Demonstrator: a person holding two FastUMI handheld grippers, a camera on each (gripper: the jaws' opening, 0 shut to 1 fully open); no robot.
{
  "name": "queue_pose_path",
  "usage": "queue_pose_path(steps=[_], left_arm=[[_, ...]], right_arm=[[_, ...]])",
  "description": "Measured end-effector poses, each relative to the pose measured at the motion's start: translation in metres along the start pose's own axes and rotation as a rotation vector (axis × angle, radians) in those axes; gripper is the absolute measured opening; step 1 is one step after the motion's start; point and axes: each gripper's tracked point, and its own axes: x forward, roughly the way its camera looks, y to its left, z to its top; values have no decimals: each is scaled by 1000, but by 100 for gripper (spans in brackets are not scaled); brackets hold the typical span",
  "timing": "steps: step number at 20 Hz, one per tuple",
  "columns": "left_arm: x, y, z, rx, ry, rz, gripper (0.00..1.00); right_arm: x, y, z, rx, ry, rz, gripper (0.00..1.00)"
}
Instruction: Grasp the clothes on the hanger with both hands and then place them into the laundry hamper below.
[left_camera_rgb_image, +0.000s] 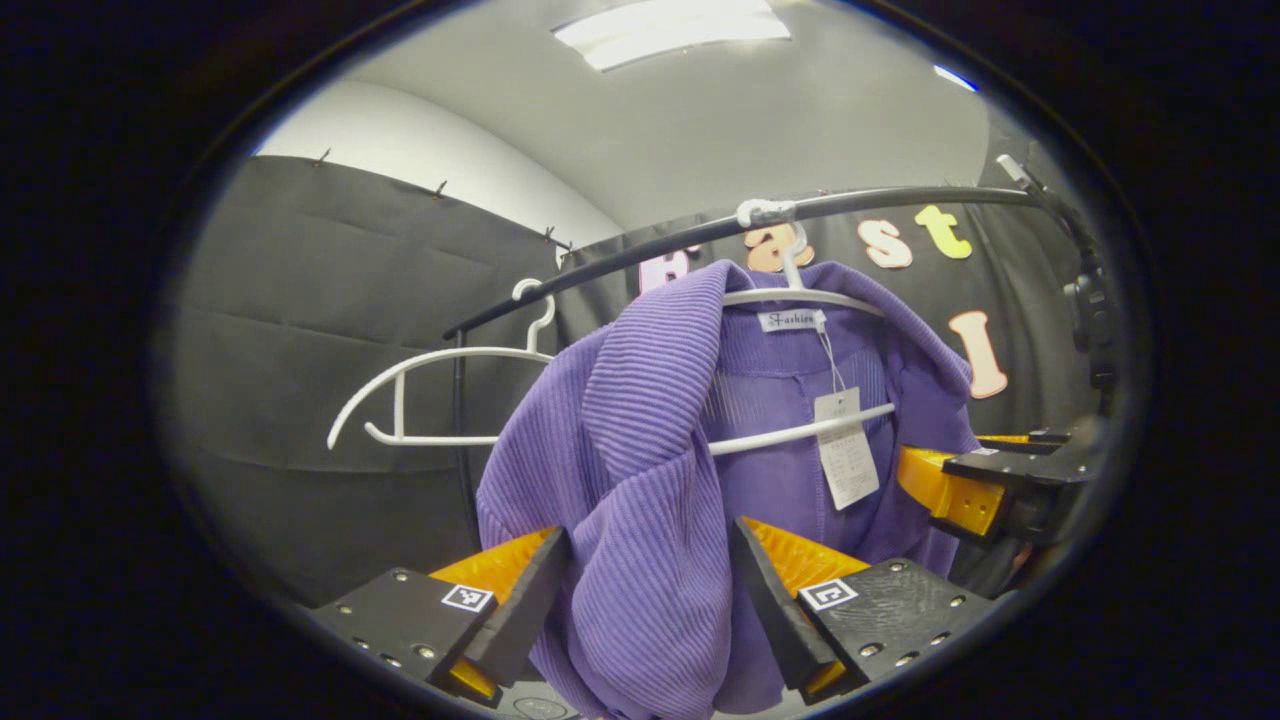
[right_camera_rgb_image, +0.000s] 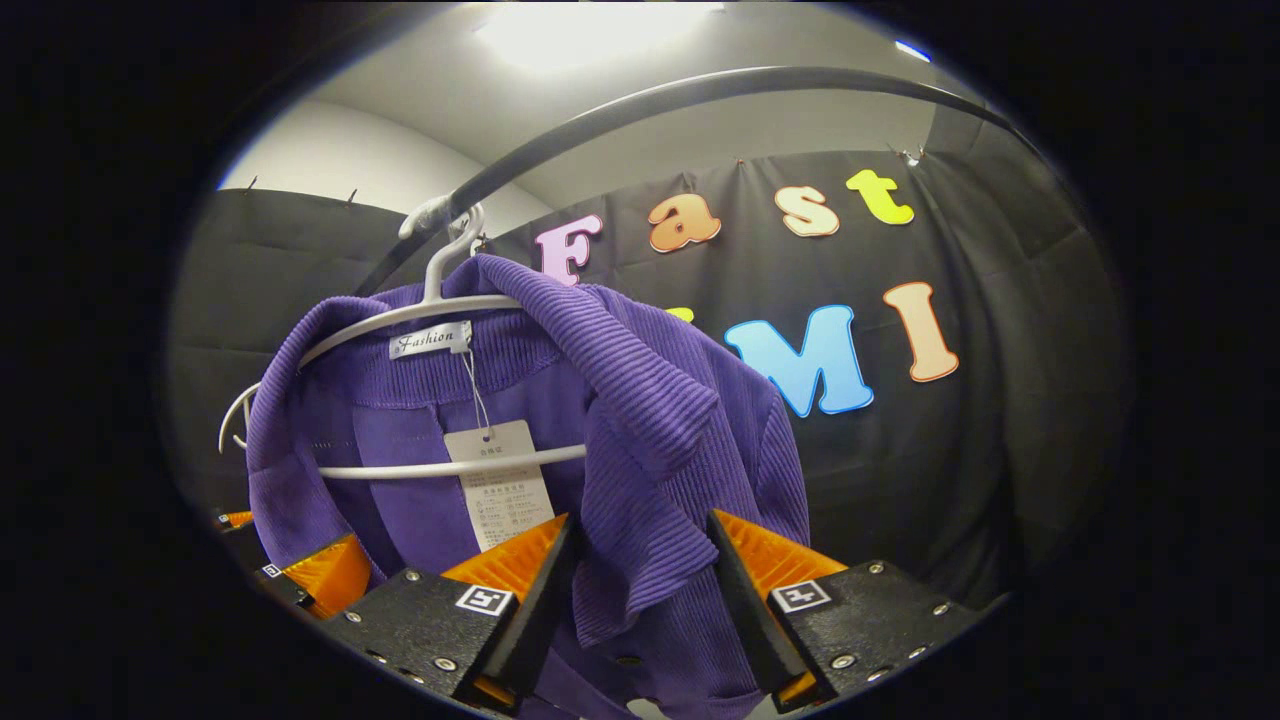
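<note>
A purple ribbed garment (left_camera_rgb_image: 650, 400) hangs on a white hanger (left_camera_rgb_image: 800, 295) from a black rail (left_camera_rgb_image: 900, 197), with a paper tag (left_camera_rgb_image: 845, 450) dangling inside the collar. My left gripper (left_camera_rgb_image: 648, 530) is open, and the garment's thick left shoulder fold fills the gap between its fingers. In the right gripper view the same garment (right_camera_rgb_image: 640, 400) hangs on its hanger (right_camera_rgb_image: 420, 310). My right gripper (right_camera_rgb_image: 640, 520) stands open around the right shoulder fold. The right gripper (left_camera_rgb_image: 985, 480) also appears at the garment's far side in the left gripper view. The left gripper (right_camera_rgb_image: 300, 575) shows low on the left in the right gripper view.
An empty white hanger (left_camera_rgb_image: 430, 400) hangs on the same rail to the left of the garment. The rail's upright post (left_camera_rgb_image: 462, 440) stands behind it. The rail (right_camera_rgb_image: 700, 85) curves overhead, and the booth's black cloth wall closes in all around.
</note>
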Motion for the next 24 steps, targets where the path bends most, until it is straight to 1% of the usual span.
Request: queue_pose_path(steps=[3, 4, 5, 6, 7, 8, 10, 11, 12, 13, 14, 15, 16, 18, 19, 20, 24], left_arm=[[2, 2, -4, 4, 9, 28, 99], [2, 2, -8, 3, 20, 28, 99], [2, 2, -10, 6, 25, 25, 99], [-1, 6, -9, 10, 25, 30, 94], [-3, 10, -8, 11, 21, 37, 87], [-4, 11, -8, 5, 19, 39, 75], [-3, 11, -9, -17, 23, 26, 60], [-2, 10, -9, -16, 25, 10, 60], [0, 15, -8, -18, 20, 22, 49], [0, 23, -8, -16, 18, 56, 37], [-2, 25, -8, -22, 13, 59, 16], [-4, 20, -5, -32, 13, 38, 7], [-8, 18, -3, -28, 16, 29, 12], [-6, 17, 0, -33, 16, -7, 2], [-11, 16, 4, -34, 13, -19, 7], [-15, 17, 10, -37, 9, -29, 7], [-35, 22, 36, -45, -15, -57, 7]], right_arm=[[8, 1, -6, -15, 18, -2, 67], [9, -1, -7, -23, 18, -10, 60], [12, -3, -8, -34, 18, -26, 57], [13, -2, -10, -36, 23, -30, 47], [13, 1, -12, -31, 29, -24, 40], [16, 1, -12, -27, 26, -26, 26], [19, 1, -10, -34, 12, -10, 9], [19, 1, -9, -50, 5, -5, 7], [17, 1, -6, -62, -9, -6, 6], [14, 2, -2, -67, -25, -6, 6], [12, 3, 2, -71, -42, -8, 6], [11, 1, 7, -82, -59, -12, 6], [9, -3, 14, -98, -84, -21, 6], [3, -3, 28, -126, -134, -33, 6], [1, -4, 36, -138, -158, -39, 5], [-2, -6, 45, -149, -181, -43, 6], [-5, -14, 81, -178, -276, -68, 6]])
